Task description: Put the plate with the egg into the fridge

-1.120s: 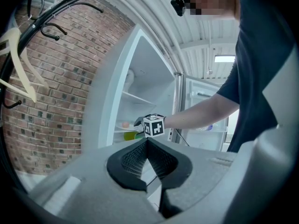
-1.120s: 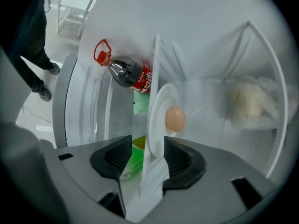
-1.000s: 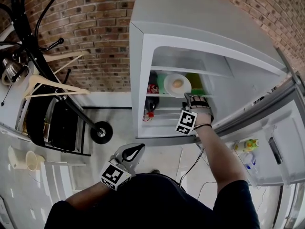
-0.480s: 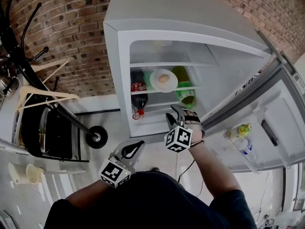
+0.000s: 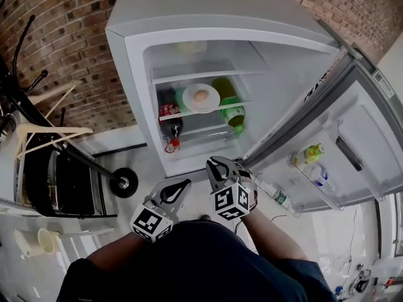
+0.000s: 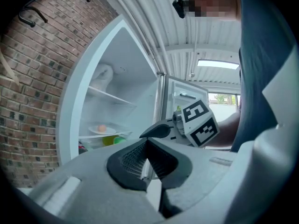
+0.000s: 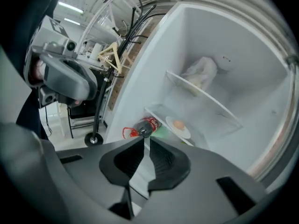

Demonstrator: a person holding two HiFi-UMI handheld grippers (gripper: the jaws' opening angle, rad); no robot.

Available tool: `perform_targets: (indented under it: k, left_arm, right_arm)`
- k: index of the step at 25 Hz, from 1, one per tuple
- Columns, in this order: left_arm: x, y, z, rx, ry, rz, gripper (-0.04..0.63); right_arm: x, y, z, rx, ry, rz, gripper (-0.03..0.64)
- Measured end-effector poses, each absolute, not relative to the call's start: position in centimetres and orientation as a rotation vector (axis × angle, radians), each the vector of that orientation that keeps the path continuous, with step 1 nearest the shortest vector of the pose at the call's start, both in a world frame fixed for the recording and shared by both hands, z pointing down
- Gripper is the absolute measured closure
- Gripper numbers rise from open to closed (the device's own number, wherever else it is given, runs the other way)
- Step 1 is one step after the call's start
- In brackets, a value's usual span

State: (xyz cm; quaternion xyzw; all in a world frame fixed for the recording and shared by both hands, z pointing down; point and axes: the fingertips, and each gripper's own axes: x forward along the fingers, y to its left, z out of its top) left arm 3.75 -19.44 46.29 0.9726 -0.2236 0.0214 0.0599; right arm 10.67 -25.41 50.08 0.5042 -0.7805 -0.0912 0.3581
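Red label with white script wraps the dark bottle [image 5: 169, 121] lying in the fridge [image 5: 208, 5]; the script is too small to read. A small sticker on the top edge of the door [image 5: 365, 137] is also illegible.

The plate [image 5: 213, 100] carrying the egg [image 5: 201, 95] sits on the middle shelf, between the dark bottle and a green bottle [image 5: 232, 113]. Both grippers are outside the cabinet, below its front lower edge and well apart from the plate.

The right gripper [image 5: 217, 167] points toward the opening; its jaws are closing, with a narrow gap and nothing between them. The left gripper [image 5: 175, 192] is beside it, jaws together and empty.

The door stands wide to the right, with bottles [image 5: 308, 154] in its rack. A coat stand [image 5: 94, 162] stands left of the cabinet, against the brick wall [image 5: 75, 43].
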Motion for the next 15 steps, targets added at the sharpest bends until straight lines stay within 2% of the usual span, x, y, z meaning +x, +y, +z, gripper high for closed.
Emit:
perform_targets:
  k: [5,15]
  left_arm:
    - [4.5,-19.1,46.5,2.955,-0.639,0.072,0.591]
    - [4.6,-18.5,46.0,2.966,-0.616,0.069,0.591]
  right_arm:
    - [9.5,-23.2,49.4,1.391,-2.204,-0.035,0.604]
    - [8.1,-19.8,47.8,1.436,-2.514,0.284,0.607]
